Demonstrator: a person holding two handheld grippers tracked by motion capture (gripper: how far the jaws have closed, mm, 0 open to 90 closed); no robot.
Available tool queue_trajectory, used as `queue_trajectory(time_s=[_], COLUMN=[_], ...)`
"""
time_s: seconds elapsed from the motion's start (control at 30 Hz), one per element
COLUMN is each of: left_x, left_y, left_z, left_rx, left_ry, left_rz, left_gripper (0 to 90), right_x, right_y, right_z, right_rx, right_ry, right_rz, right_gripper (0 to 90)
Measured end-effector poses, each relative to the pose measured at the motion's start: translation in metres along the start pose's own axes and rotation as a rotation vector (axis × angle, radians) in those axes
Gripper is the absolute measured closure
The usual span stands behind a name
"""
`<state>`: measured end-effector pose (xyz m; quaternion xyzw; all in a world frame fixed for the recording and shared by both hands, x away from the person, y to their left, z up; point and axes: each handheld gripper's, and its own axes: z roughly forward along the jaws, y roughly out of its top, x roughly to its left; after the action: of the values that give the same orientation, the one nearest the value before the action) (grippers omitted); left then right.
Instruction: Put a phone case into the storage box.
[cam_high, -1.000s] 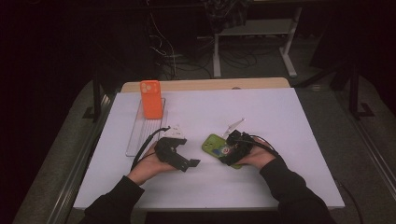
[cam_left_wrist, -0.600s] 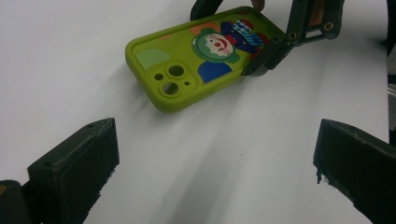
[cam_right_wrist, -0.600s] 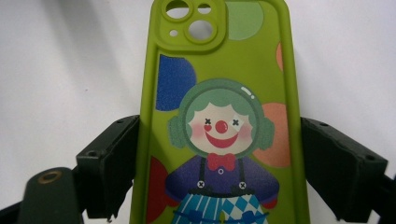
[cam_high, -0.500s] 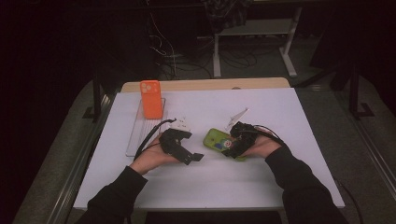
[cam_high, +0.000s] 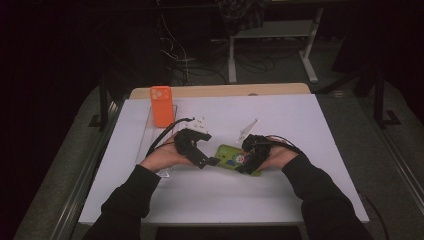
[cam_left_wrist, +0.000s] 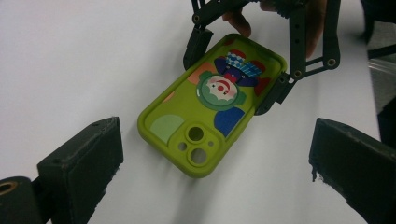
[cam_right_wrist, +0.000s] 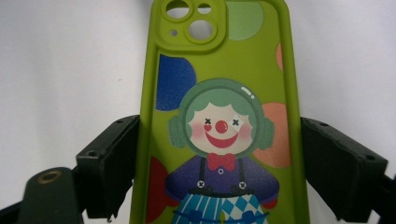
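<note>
The right tool (cam_high: 248, 159) was clamped on the green case (cam_high: 231, 156). The left tool (cam_high: 210, 161), jaws wide apart, pointed at the case's free camera end just ahead.

green phone case (cam_high: 231, 157): 1 | orange phone case (cam_high: 161, 106): 1 | clear tray (cam_high: 145, 140): 1 | grippers: 2 — left gripper (cam_high: 214, 161), right gripper (cam_high: 244, 163)

Over the last second I've carried my left tongs (cam_high: 212, 161) up the desk (cam_high: 310, 195) and in toward the green phone case (cam_high: 231, 156) — their tips now sit just beside its near end. My right tongs (cam_high: 246, 161) shifted up and inward too, and the case moved with them — both hands closer together.
</note>
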<state>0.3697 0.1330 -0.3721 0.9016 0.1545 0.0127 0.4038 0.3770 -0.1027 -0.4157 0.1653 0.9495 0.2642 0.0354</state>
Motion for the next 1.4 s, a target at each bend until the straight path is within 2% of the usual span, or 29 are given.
queue_trajectory(time_s=[0.2,0.43,0.5,0.8,0.97,1.03,1.13,1.23,1.3,1.4], left_x=[-0.005,-0.011,-0.012,-0.019,-0.024,-0.026,-0.027,-0.029,-0.029,-0.031], left_y=[-0.002,-0.003,-0.004,-0.007,-0.006,-0.007,-0.007,-0.008,-0.008,-0.008], left_z=[0.004,0.010,0.012,0.022,0.030,0.033,0.036,0.039,0.040,0.042], left_rx=[0.027,0.066,0.082,0.131,0.146,0.145,0.168,0.172,0.184,0.196], left_ry=[-0.005,-0.039,-0.061,-0.103,-0.123,-0.134,-0.141,-0.143,-0.144,-0.144], left_rz=[0.052,0.117,0.139,0.203,0.228,0.221,0.241,0.232,0.239,0.231], left_gripper=[0.0,0.0,0.0,0.0,0.0,0.0,0.0,0.0,0.0,0.0], right_x=[0.008,0.020,0.024,0.034,0.039,0.042,0.044,0.045,0.045,0.047], right_y=[0.001,0.006,0.008,0.014,0.017,0.019,0.021,0.022,0.023,0.023], right_z=[-0.003,-0.005,-0.006,-0.006,-0.006,-0.008,-0.009,-0.010,-0.011,-0.011], right_rx=[-0.008,-0.001,0.003,0.011,0.005,0.004,-0.011,-0.011,-0.016,-0.025], right_ry=[0.029,0.055,0.066,0.100,0.103,0.103,0.096,0.100,0.103,0.113], right_rz=[-0.051,-0.133,-0.152,-0.200,-0.223,-0.231,-0.237,-0.243,-0.251,-0.237], right_gripper=[15.0,15.0,14.9,14.9,15.0,15.0,14.9,14.9,14.9,14.9])
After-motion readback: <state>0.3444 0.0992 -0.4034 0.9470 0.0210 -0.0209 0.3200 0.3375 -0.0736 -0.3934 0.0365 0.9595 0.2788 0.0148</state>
